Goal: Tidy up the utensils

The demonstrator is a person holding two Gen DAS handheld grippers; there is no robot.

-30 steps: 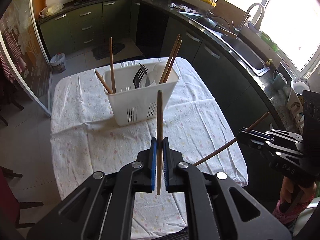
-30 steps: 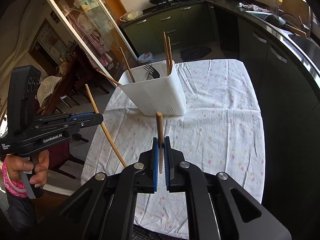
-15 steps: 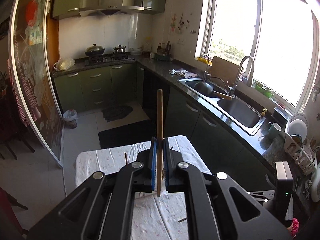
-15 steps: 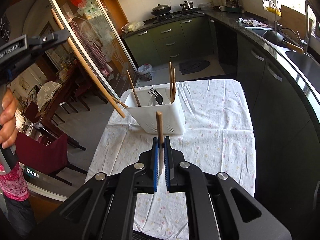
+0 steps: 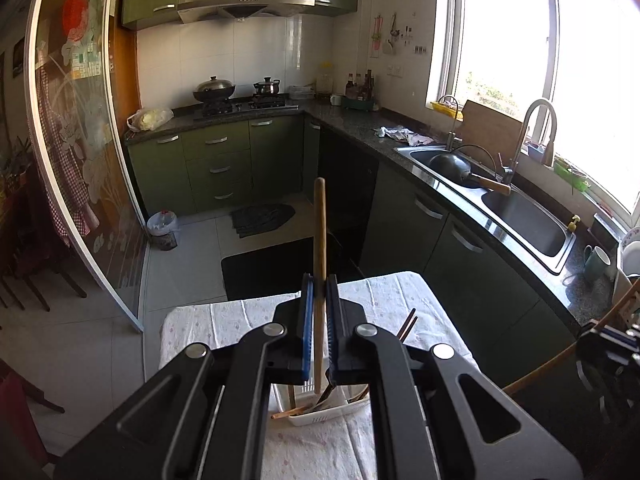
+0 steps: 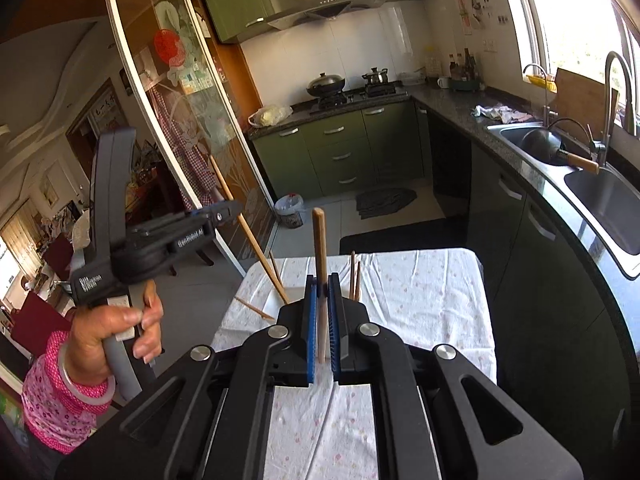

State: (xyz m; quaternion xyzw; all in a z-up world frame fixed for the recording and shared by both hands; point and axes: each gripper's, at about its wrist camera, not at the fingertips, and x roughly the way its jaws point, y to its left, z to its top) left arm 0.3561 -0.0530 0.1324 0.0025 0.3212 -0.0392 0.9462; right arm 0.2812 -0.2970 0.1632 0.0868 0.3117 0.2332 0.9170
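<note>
Left gripper (image 5: 319, 300) pointing across the kitchen, clamping an upright chopstick (image 5: 319, 240), right gripper (image 6: 322, 300) pinching a second chopstick (image 6: 320, 256), right view alone showing the person's hand (image 6: 108, 332) gripping the left handle.

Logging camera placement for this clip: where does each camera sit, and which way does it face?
Left wrist: on the left gripper, shut on a chopstick, facing the stove corner over the table; the right gripper shows at the right edge.
Right wrist: on the right gripper, shut on a second chopstick, facing the same corner; the left hand shows.
Shared: table, sink, stove, white holder.
</note>
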